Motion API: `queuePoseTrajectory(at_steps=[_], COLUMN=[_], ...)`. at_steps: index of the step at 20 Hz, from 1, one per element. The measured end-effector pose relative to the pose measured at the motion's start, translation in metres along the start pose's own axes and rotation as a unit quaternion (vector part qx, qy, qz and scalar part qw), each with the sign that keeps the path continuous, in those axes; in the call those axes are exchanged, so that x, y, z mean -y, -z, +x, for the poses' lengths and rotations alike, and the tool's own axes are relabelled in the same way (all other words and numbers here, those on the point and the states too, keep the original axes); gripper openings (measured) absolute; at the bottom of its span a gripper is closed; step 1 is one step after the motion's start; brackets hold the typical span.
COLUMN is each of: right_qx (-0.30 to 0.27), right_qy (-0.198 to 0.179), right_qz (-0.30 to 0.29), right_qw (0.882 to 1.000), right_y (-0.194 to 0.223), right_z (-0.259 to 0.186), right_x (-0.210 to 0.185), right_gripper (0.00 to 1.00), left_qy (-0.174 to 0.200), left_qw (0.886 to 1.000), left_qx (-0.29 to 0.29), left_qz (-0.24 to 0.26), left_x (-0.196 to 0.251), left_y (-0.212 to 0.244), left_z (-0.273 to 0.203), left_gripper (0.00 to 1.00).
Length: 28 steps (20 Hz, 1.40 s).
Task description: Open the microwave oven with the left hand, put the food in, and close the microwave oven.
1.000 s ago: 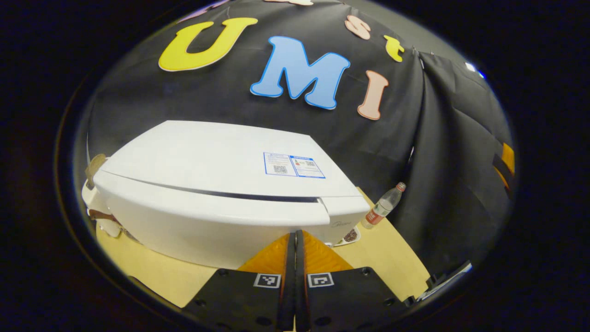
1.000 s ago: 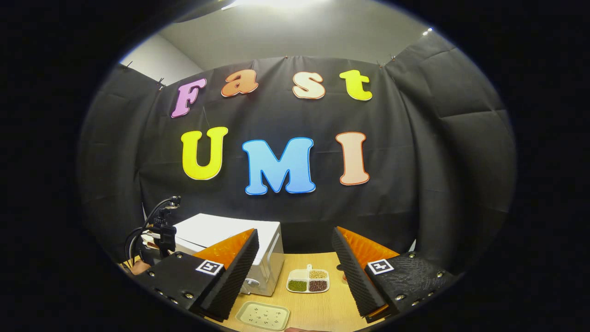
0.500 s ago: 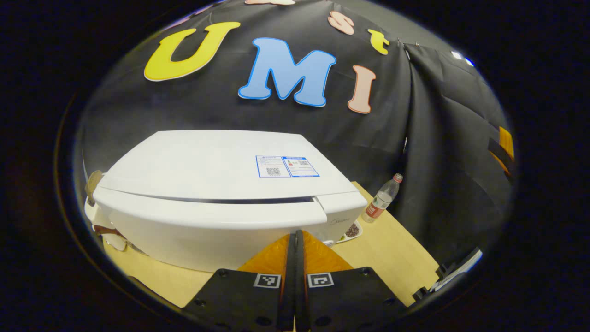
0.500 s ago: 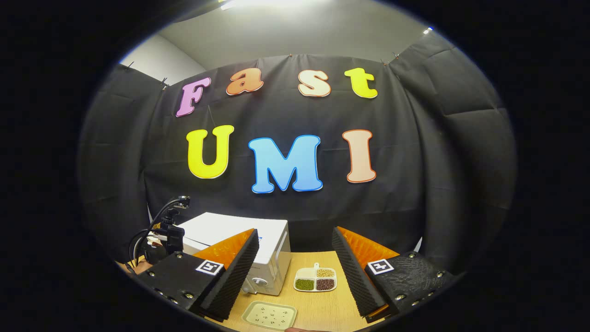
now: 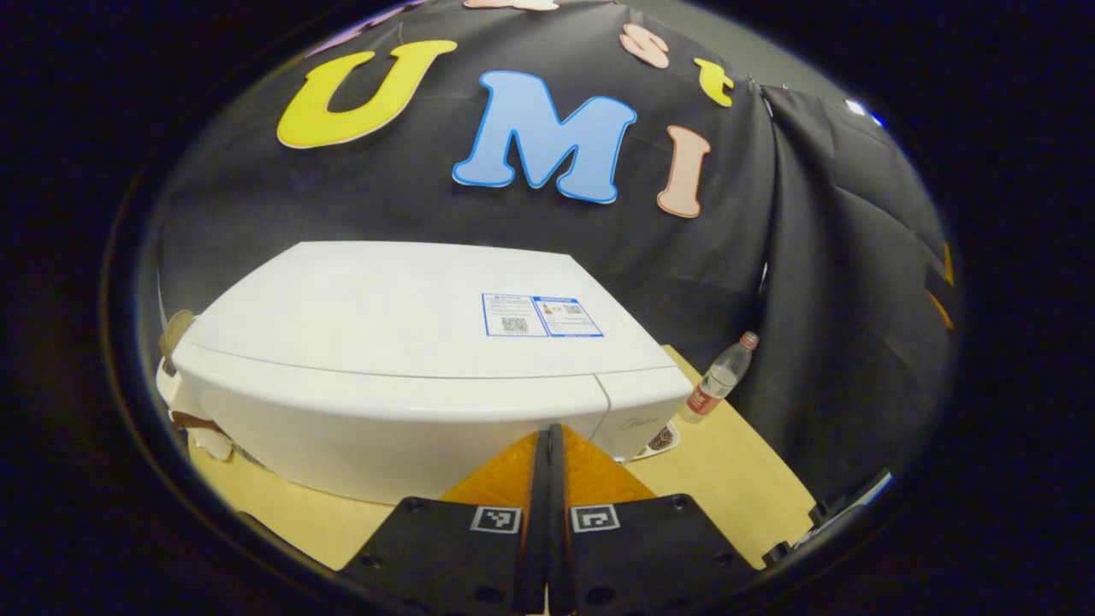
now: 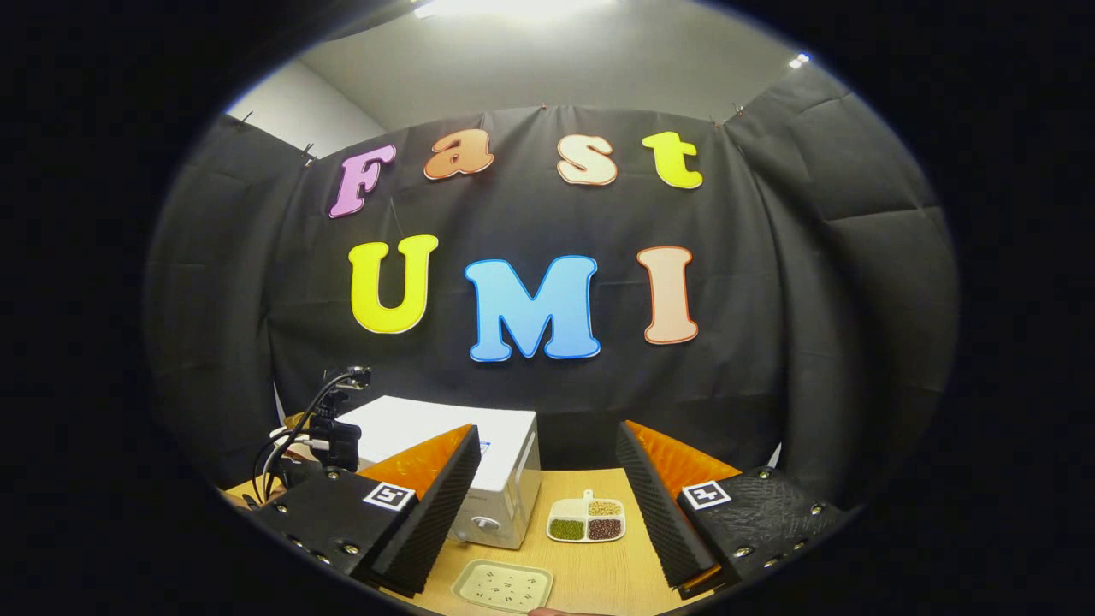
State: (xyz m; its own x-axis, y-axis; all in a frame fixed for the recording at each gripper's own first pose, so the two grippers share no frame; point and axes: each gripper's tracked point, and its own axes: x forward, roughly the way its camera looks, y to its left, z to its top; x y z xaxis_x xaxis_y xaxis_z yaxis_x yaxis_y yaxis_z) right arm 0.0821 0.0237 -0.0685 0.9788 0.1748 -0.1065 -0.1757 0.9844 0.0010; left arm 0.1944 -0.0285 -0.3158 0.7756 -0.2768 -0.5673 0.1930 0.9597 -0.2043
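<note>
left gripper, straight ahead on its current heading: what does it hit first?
Most likely the white microwave oven: the shut left gripper points at its front face, near the seam right of the door. How close it is to touching is unclear.

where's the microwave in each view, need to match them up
Left gripper view: the microwave oven spans the centre and left, close up, just beyond the shut left gripper.
Right gripper view: the microwave oven is small, low and left of centre, partly behind the open right gripper's left finger.
Shared landmark: the divided food dish by its right front corner.
</note>
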Motion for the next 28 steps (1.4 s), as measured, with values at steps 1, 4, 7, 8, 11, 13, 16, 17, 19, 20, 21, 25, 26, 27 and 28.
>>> queuePoseTrajectory(at_steps=[1, 4, 7, 8, 11, 13, 16, 17, 19, 20, 21, 25, 26, 27, 28], right_qx=[0.0, 0.005, 0.013, 0.016, 0.026, 0.031, 0.04, 0.042, 0.042, 0.042, 0.042, 0.05, 0.056, 0.059, 0.059], right_qy=[0.002, 0.002, 0.005, 0.006, 0.009, 0.011, 0.017, 0.02, 0.02, 0.019, 0.017, 0.011, 0.007, 0.004, 0.002], right_qz=[-0.001, -0.007, -0.009, -0.009, -0.016, -0.014, -0.001, -0.001, -0.002, 0.0, 0.002, 0.0, -0.002, -0.005, -0.008], right_qw=[1.0, 1.0, 1.0, 1.0, 0.999, 0.999, 0.999, 0.999, 0.999, 0.999, 0.999, 0.999, 0.998, 0.998, 0.998], right_y=[0.0, -0.005, -0.01, -0.012, -0.02, -0.027, -0.043, -0.047, -0.054, -0.058, -0.061, -0.071, -0.076, -0.077, -0.078], right_z=[0.0, -0.002, -0.006, -0.007, -0.009, -0.009, -0.007, -0.004, 0.0, 0.001, 0.002, -0.003, -0.004, -0.006, -0.008], right_x=[0.002, 0.004, 0.007, 0.008, 0.011, 0.012, 0.015, 0.017, 0.015, 0.014, 0.012, -0.003, -0.009, -0.014, -0.019], right_gripper=[0.98, 0.98, 0.98, 0.98, 0.98, 0.98, 0.98, 0.97, 0.98, 0.98, 0.98, 0.98, 0.98, 0.97, 0.97], left_qy=[-0.01, -0.021, -0.045, -0.049, -0.077, -0.081, -0.091, -0.099, -0.116, -0.123, -0.132, -0.133, -0.132, -0.127, -0.122], left_qw=[1.0, 0.999, 0.995, 0.991, 0.975, 0.967, 0.958, 0.955, 0.95, 0.949, 0.947, 0.939, 0.939, 0.94, 0.939], left_qx=[0.003, 0.031, 0.092, 0.125, 0.209, 0.239, 0.268, 0.274, 0.283, 0.287, 0.289, 0.313, 0.311, 0.312, 0.316], left_qz=[0.006, 0.011, 0.013, 0.011, 0.018, 0.031, 0.054, 0.06, 0.057, 0.052, 0.047, 0.052, 0.058, 0.059, 0.055], left_x=[-0.004, -0.004, -0.01, -0.008, -0.005, 0.006, 0.017, 0.016, 0.013, 0.011, 0.011, 0.023, 0.023, 0.023, 0.023], left_y=[-0.001, -0.021, -0.058, -0.075, -0.119, -0.136, -0.153, -0.158, -0.173, -0.18, -0.185, -0.198, -0.199, -0.2, -0.202], left_z=[-0.002, -0.022, -0.059, -0.073, -0.132, -0.171, -0.227, -0.242, -0.264, -0.274, -0.282, -0.308, -0.31, -0.31, -0.313], left_gripper=[0.07, 0.07, 0.07, 0.13, 0.98, 0.96, 0.93, 0.96, 0.93, 0.99, 0.93, 0.95, 0.95, 0.95, 0.92])
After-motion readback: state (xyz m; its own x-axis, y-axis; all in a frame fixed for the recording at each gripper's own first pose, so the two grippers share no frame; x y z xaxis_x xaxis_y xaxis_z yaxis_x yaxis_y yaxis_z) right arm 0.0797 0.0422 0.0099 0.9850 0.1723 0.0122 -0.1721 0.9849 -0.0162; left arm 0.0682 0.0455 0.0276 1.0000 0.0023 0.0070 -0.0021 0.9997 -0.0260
